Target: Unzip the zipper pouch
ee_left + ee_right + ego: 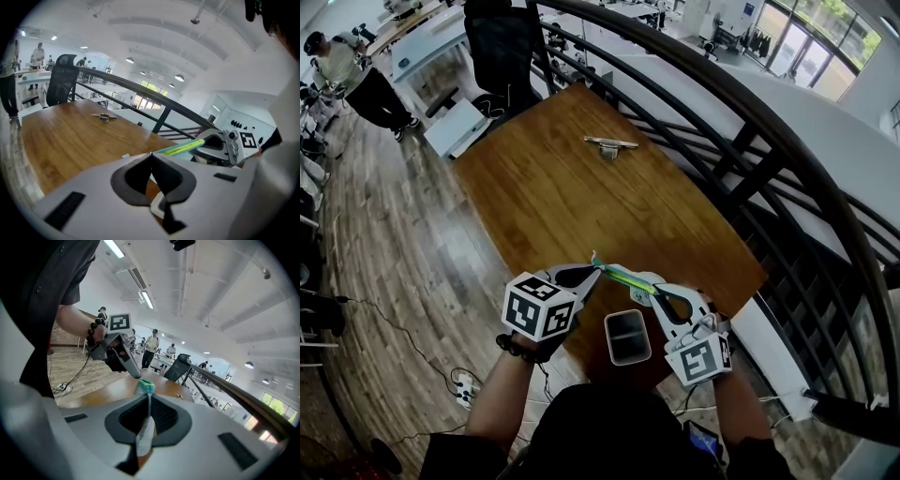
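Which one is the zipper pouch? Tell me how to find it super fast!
Look at the near end of the wooden table. The zipper pouch is the thin strip pinched there between the left claw and the right claw. It is the only bright green-and-yellow thing; the rectangular thing below it is dark, and the far-off little piece is shiny metal.

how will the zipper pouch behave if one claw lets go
Probably floppy: the zipper pouch looks like thin fabric pinched between left claw and right claw. Likely light, since end pinches alone hold it above the table.
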`<state>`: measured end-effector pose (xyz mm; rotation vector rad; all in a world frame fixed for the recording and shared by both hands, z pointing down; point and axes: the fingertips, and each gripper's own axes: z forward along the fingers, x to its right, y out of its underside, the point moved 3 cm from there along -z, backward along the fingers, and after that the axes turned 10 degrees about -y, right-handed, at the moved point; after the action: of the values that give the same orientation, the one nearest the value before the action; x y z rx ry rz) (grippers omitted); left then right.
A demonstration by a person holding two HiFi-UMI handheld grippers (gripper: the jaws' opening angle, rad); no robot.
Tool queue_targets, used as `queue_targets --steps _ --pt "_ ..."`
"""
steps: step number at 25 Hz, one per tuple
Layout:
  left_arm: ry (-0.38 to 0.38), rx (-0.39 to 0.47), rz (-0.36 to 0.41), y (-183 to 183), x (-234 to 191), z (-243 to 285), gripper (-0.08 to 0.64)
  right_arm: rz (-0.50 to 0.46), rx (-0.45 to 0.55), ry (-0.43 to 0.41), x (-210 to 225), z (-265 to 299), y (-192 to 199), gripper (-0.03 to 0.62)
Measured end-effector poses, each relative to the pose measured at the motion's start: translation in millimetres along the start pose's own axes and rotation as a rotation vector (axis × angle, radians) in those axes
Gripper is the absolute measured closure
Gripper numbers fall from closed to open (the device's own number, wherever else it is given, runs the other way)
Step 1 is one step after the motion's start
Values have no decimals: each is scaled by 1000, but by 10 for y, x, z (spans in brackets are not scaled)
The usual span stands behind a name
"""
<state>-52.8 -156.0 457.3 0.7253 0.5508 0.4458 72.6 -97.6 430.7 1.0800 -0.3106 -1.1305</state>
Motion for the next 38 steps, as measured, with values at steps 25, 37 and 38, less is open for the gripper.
queue_targets --steps 25,37,38 --pt "-52 6 -31 50 -229 31 546 66 -7 22 48 -104 152 589" --pt "-70 10 -40 95 -324 46 543 90 13 4 105 -45 138 589" --pt "-74 14 -47 99 -336 43 543 93 19 1 111 -32 130 589"
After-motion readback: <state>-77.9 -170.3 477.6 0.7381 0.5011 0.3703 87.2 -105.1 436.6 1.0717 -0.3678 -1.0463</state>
